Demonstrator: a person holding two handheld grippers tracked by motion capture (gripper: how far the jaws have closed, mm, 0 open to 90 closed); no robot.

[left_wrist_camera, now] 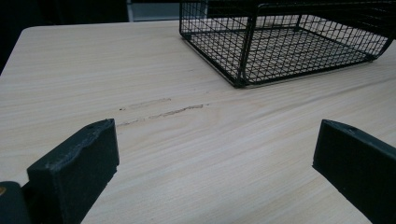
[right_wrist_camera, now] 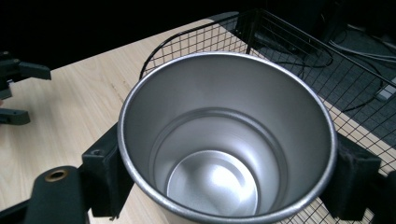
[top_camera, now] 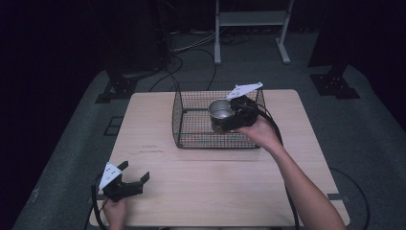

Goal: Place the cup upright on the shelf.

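The steel cup (top_camera: pixel 220 113) hangs upright and empty over the black wire basket (top_camera: pixel 191 125), toward its 3 o'clock side, grasped across its wall by the right hand-held gripper (top_camera: pixel 229 116). The basket sits on the wooden surface (top_camera: pixel 215 187). Well apart, at the surface's 7 o'clock corner, the left hand-held gripper (top_camera: pixel 134 172) rests released, its jaws wide with nothing between.

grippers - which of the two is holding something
The right gripper: its fingers clamp a steel cup over the wire basket. The left gripper is open, empty.
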